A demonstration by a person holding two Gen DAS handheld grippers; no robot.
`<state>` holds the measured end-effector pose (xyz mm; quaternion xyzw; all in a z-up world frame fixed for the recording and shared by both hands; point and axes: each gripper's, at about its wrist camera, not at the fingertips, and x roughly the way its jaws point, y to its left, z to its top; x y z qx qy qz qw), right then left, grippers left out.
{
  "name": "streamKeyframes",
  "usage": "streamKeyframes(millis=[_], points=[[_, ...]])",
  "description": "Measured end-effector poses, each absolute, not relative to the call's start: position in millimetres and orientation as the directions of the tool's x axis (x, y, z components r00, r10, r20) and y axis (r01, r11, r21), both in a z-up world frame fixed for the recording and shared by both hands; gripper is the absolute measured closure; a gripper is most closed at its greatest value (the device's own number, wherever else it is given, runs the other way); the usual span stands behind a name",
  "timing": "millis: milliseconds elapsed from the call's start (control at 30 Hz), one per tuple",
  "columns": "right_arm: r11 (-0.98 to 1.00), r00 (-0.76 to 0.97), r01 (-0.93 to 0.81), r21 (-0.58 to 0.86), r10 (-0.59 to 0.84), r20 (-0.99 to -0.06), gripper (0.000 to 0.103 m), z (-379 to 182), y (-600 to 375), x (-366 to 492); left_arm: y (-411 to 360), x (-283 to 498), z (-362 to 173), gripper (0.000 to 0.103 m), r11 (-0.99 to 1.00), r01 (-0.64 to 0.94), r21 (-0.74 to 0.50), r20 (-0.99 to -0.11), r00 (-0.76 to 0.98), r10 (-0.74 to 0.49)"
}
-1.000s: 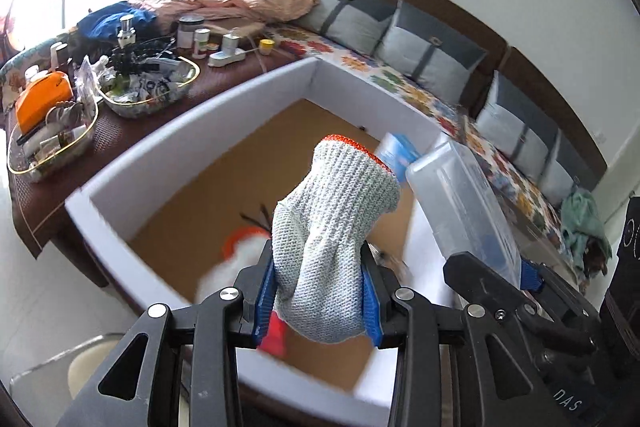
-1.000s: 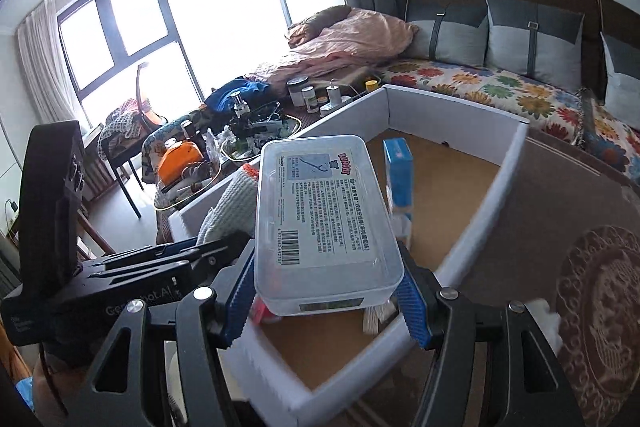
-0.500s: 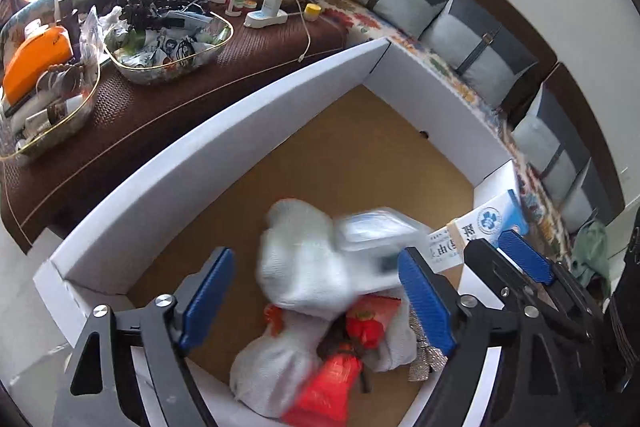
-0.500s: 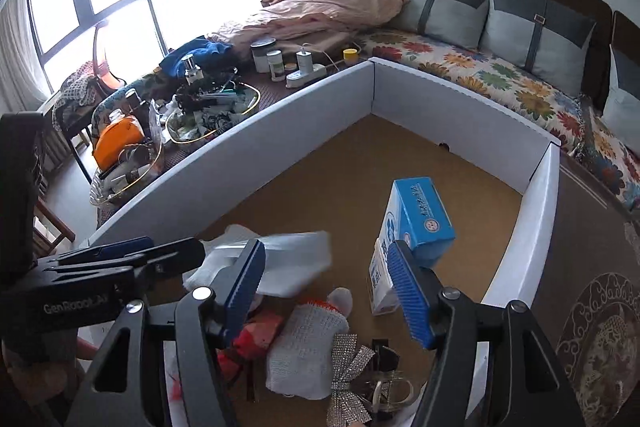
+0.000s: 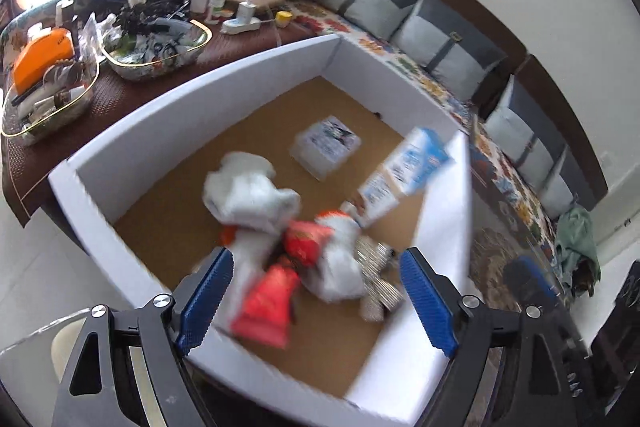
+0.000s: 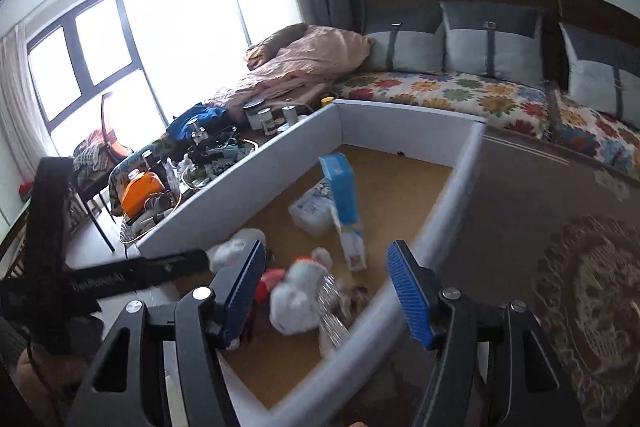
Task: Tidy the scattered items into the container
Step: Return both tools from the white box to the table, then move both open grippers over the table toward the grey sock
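Both the left gripper (image 5: 316, 301) and the right gripper (image 6: 326, 289) stand wide open, with nothing between their ribbed blue pads. Below them, in the white-walled box (image 5: 200, 99) with a brown cardboard floor, lie knitted gloves (image 5: 250, 193) and a clear plastic case (image 5: 326, 147).

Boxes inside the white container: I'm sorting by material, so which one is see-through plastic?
The clear plastic box lying flat mid-floor in the white container. The other, the blue-and-white carton, is opaque cardboard leaning near the right wall.

Floral sofa (image 6: 460, 95), pink blanket (image 6: 308, 59)
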<state>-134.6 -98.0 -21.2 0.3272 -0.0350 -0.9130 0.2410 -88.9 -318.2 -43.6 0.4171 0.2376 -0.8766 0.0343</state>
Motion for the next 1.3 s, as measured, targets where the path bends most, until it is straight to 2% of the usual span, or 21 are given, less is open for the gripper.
streamKeyframes(millis=[167,300,500,633,867,1067,1167,1233,1300], points=[[-0.926,-0.712,0.321,0.199,-0.375,-0.593,0.038,-37.1,-17.2,-77.2,-245.1,-57.3,-36.9,0.018,-0.915,0.167,-0.368,-0.745,-0.641,0.183],[-0.959,-0.712,0.218,0.182,-0.284,-0.643,0.038,-62.7,50.6,-39.4,-179.2,-37.4,-43.4,0.017,-0.93,0.083,-0.359,-0.754,-0.613,0.237],[-0.975,-0.703,0.053,0.217,-0.191,-0.685,0.038,-93.2,139.6,4.2,-80.3,-7.7,-53.1,0.016,-0.937,-0.045,-0.346,-0.767,-0.561,0.311],[-0.971,-0.709,-0.026,0.237,-0.149,-0.69,0.038,-104.9,179.1,23.3,-18.8,-4.3,-95.0,0.016,-0.936,-0.141,-0.324,-0.814,-0.462,0.351],[-0.958,-0.702,-0.132,0.253,-0.09,-0.706,0.038,-124.2,218.7,35.7,32.3,-12.0,-131.8,0.016,-0.962,-0.21,-0.176,-0.841,-0.476,0.258],[-0.967,-0.683,-0.179,0.183,-0.012,-0.731,0.038,-131.9,226.3,34.0,29.0,-15.6,-153.1,0.016,-0.972,-0.186,-0.143,-0.871,-0.443,0.212],[-0.967,-0.668,-0.189,0.17,-0.001,-0.744,0.038,-137.4,226.6,31.7,29.2,-15.9,-156.7,0.012,-0.973,-0.199,-0.114,-0.874,-0.446,0.193],[-0.968,-0.658,-0.194,0.162,0.005,-0.753,0.038,-141.0,226.6,30.2,33.1,-15.2,-159.9,0.0,-0.973,-0.214,-0.087,-0.874,-0.452,0.178],[-0.968,-0.645,-0.197,0.155,0.009,-0.764,0.038,-145.1,226.5,28.4,38.2,-14.0,-163.0,0.0,-0.974,-0.224,-0.043,-0.875,-0.462,0.145]])
